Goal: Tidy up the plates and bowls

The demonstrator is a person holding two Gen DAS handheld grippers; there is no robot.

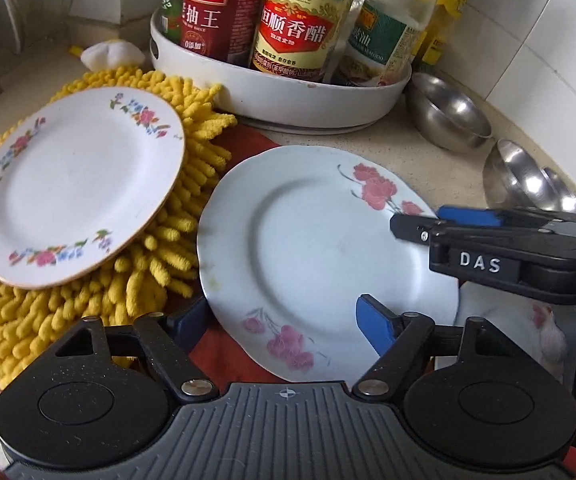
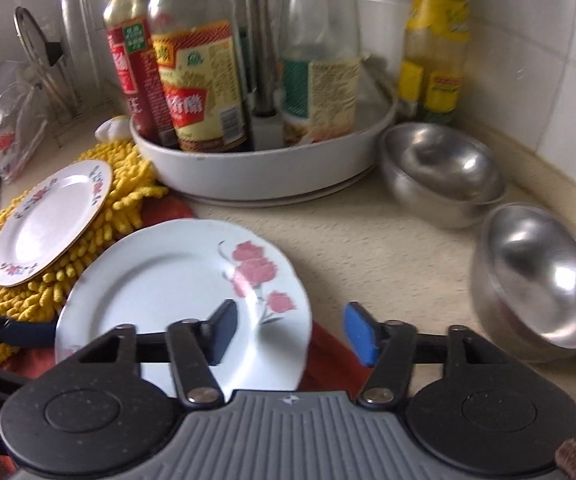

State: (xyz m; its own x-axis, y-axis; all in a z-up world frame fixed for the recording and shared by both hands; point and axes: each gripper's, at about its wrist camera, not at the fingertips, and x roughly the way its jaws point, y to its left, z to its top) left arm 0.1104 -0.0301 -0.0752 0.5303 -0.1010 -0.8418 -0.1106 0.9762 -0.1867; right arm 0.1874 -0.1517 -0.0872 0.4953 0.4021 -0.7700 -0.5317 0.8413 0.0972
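A pale blue plate with pink flowers lies on a red cloth on the counter. My left gripper is open and straddles the plate's near left rim, one finger outside the edge and one over the plate. My right gripper is open across the plate's right rim and also shows in the left wrist view. Its pads do not press on the rim. A white plate with a floral rim rests on a yellow chenille mat. Two steel bowls stand to the right.
A white round tray holding several sauce bottles stands behind the plates. A yellow-labelled bottle stands by the tiled wall. At far left are a plastic bag and a dish rack.
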